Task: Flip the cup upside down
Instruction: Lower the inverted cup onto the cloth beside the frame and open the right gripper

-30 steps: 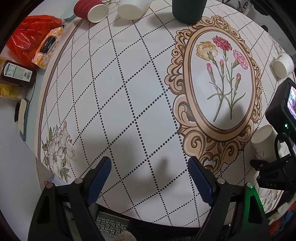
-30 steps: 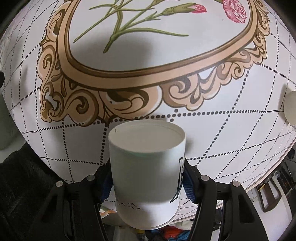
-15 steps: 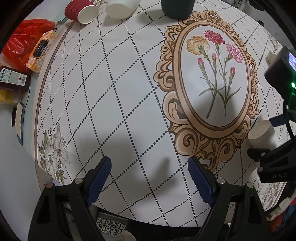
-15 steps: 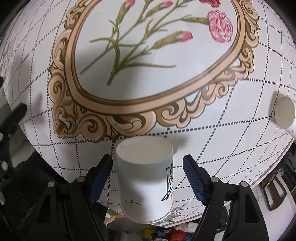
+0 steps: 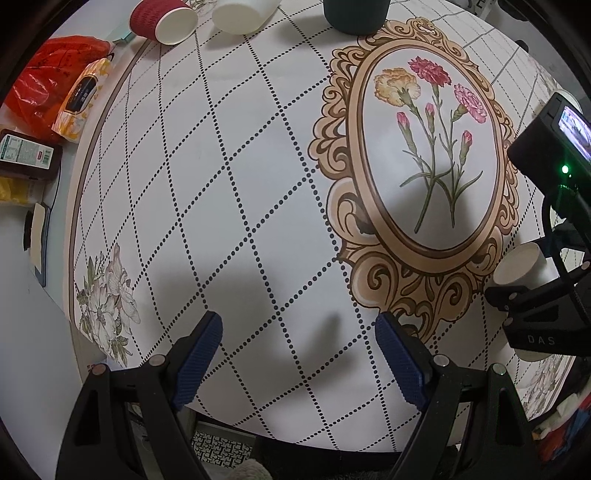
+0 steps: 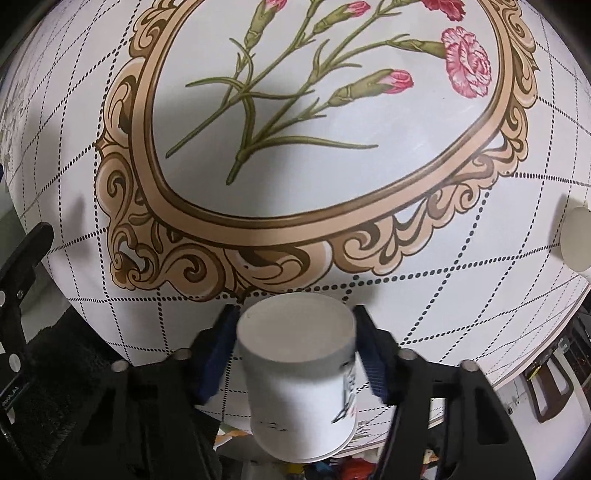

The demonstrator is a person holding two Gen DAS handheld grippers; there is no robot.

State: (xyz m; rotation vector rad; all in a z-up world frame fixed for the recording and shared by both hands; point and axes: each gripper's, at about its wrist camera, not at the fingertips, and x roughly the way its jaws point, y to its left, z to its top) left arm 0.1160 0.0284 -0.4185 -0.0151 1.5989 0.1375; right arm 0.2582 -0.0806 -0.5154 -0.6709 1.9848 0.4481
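Observation:
A white paper cup with dark print (image 6: 299, 384) stands upside down near the table's edge, flat base up. My right gripper (image 6: 295, 350) is open, its blue pads on either side of the cup with small gaps. The same cup (image 5: 524, 266) shows at the right of the left wrist view, behind the right gripper's black body (image 5: 543, 317). My left gripper (image 5: 297, 363) is open and empty above the dotted tablecloth.
The table (image 5: 258, 166) has a floral oval print. At its far edge are a red cup on its side (image 5: 162, 16), a white cup on its side (image 5: 240, 13) and a dark green cup (image 5: 354, 14). Another white cup (image 6: 574, 240) lies right. Packets and a red bag (image 5: 48, 92) lie left.
My right gripper let go of the white cup: its fingers opened, then drew back up along the cup. The cup now stands on the table. My left gripper shifted only slightly.

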